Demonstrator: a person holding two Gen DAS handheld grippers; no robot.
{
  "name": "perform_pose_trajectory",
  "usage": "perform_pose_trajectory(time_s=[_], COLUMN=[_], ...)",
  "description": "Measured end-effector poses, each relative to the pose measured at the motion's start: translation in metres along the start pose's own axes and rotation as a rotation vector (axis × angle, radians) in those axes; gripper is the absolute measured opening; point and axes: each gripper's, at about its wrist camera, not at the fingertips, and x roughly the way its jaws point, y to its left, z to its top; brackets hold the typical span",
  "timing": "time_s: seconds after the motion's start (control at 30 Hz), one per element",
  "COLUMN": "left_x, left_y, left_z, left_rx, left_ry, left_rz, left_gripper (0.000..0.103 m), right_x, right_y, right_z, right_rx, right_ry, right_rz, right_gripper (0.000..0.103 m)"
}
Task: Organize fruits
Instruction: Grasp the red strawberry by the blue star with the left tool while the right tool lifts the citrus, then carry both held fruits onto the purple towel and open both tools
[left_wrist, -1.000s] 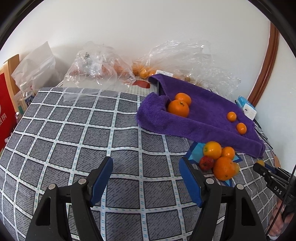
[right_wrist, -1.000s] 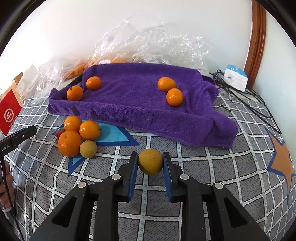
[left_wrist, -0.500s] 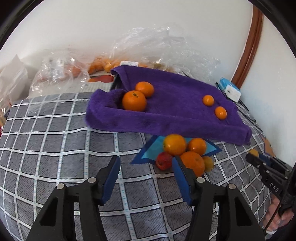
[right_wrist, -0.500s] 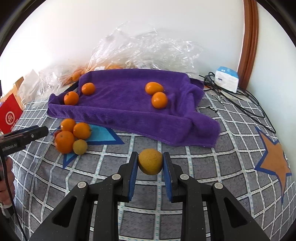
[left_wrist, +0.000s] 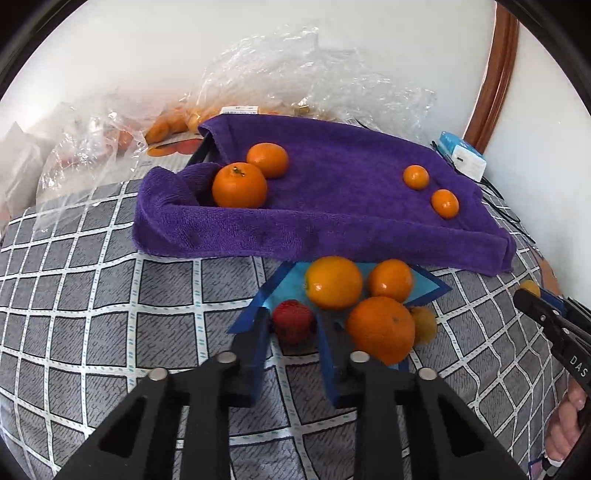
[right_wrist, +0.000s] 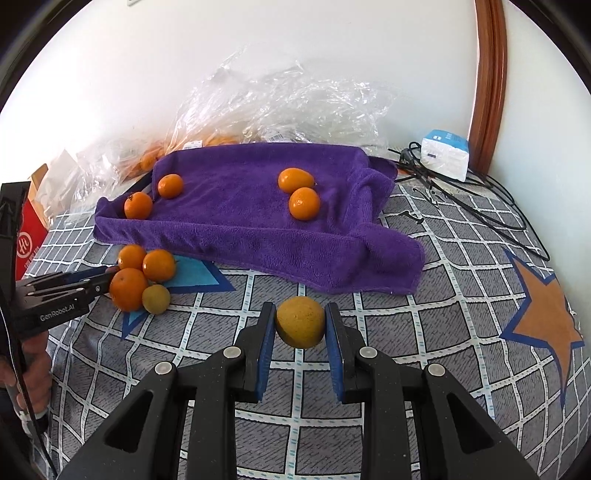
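A purple towel (left_wrist: 332, 206) lies on the checked bedcover with two oranges at its left (left_wrist: 239, 184) and two small ones at its right (left_wrist: 445, 203). In front of it is a pile of oranges (left_wrist: 380, 328), a small yellow-green fruit (left_wrist: 424, 325) and a red fruit (left_wrist: 293, 320). My left gripper (left_wrist: 291, 325) is open, its fingers on either side of the red fruit. My right gripper (right_wrist: 300, 325) is shut on a yellow fruit (right_wrist: 301, 326), held above the cover in front of the towel (right_wrist: 258, 221).
Crumpled clear plastic bags (right_wrist: 288, 107) with more oranges lie behind the towel against the wall. A white and blue box (right_wrist: 445, 154) and black cables (right_wrist: 491, 206) sit at the back right. A red carton (right_wrist: 27, 240) stands at the left.
My left gripper has moved forward and right to the fruit pile and narrowed around the red fruit. My right gripper has drawn back slightly, still holding the yellow fruit.
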Motion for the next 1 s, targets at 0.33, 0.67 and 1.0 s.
perform_pose_trajectory(time_s=[0.33,0.67,1.0], left_x=[-0.031,-0.044,-0.007], left_y=[0.024,0.026,0.013], left_z=[0.012,0.053,0.095], left_rx=[-0.095,-0.103,-0.106], left_ry=[-0.041,-0.082,-0.056], left_rz=[0.001,0.018,0.017], left_gripper=[0.023,0.023,0.023], right_x=[-0.012,-0.01,0.033], right_y=[-0.003,-0.014,-0.027], right_z=[0.017,0.067,0.118], right_rx=[0.002,0.033,0.045], right_ry=[-0.03,-0.068,-0.056], right_rz=[-0.019,-0.042,-0.029], right_gripper=[0.026,0.026,0.026])
